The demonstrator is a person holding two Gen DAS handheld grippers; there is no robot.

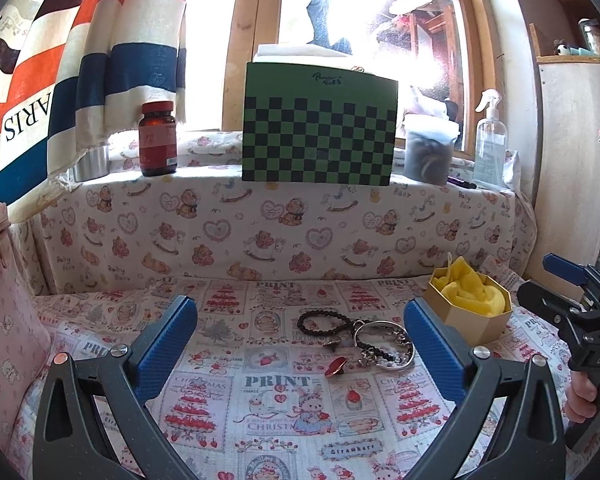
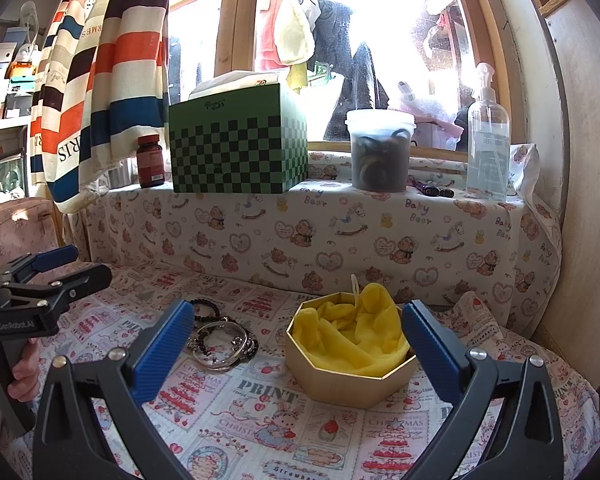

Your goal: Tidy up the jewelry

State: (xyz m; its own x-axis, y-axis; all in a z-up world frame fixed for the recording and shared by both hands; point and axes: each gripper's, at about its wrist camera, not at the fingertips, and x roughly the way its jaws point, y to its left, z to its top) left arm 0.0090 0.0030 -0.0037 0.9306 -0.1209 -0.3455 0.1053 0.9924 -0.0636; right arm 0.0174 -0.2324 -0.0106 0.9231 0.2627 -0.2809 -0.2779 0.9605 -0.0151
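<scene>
A small pile of jewelry lies on the printed cloth: a black bead bracelet (image 1: 323, 323), a silver bangle (image 1: 385, 344) tangled with dark beads, and a red ring (image 1: 336, 366). A gold octagonal box (image 1: 470, 313) lined with yellow cloth stands to its right. My left gripper (image 1: 300, 344) is open and empty, hovering just before the pile. My right gripper (image 2: 296, 348) is open and empty, with the gold box (image 2: 350, 376) between its fingers; the bangle and beads (image 2: 220, 342) lie by its left finger. Each gripper shows at the edge of the other's view.
A raised ledge behind holds a green checkered tissue box (image 1: 319, 128), a brown pill bottle (image 1: 157, 139), a lidded tub (image 1: 430, 148) and a clear spray bottle (image 1: 490, 140). A striped curtain (image 1: 80, 60) hangs left. A pink bag (image 1: 4, 288) stands left. A wall panel (image 2: 572, 200) stands right.
</scene>
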